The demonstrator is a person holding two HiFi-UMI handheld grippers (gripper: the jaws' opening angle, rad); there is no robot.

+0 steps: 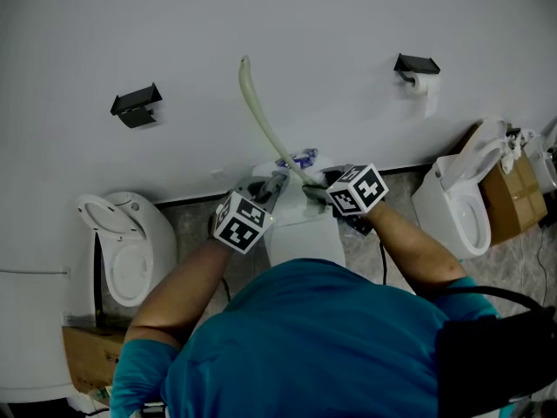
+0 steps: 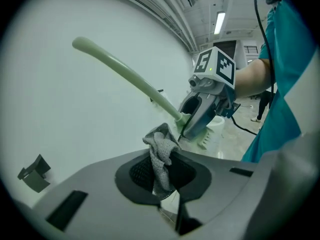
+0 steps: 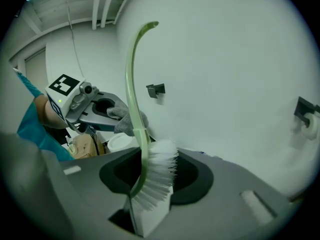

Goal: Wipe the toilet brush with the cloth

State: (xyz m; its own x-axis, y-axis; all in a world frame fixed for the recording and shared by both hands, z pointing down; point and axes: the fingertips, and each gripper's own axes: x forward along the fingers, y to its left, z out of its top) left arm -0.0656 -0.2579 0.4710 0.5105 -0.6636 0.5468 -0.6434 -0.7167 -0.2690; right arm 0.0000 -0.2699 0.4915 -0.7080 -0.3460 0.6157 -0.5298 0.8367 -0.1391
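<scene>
The toilet brush has a long pale green handle (image 1: 258,111) that curves up along the white wall, and white bristles (image 3: 159,176). My right gripper (image 3: 150,204) is shut on the brush head, which sits between its jaws with the handle (image 3: 131,84) rising away from it. A grey cloth (image 2: 161,156) is bunched in my left gripper (image 2: 167,194), which is shut on it. The cloth (image 3: 127,119) sits right by the lower handle, just above the head; whether it touches I cannot tell. In the head view the left gripper (image 1: 277,184) and the right gripper (image 1: 315,190) meet over a white toilet (image 1: 300,238).
Another white toilet (image 1: 122,251) stands at the left and a third (image 1: 457,207) at the right, beside a cardboard box (image 1: 513,185). On the wall are a black bracket (image 1: 135,104) and a paper roll holder (image 1: 418,70). A black cable (image 1: 381,259) runs on the floor.
</scene>
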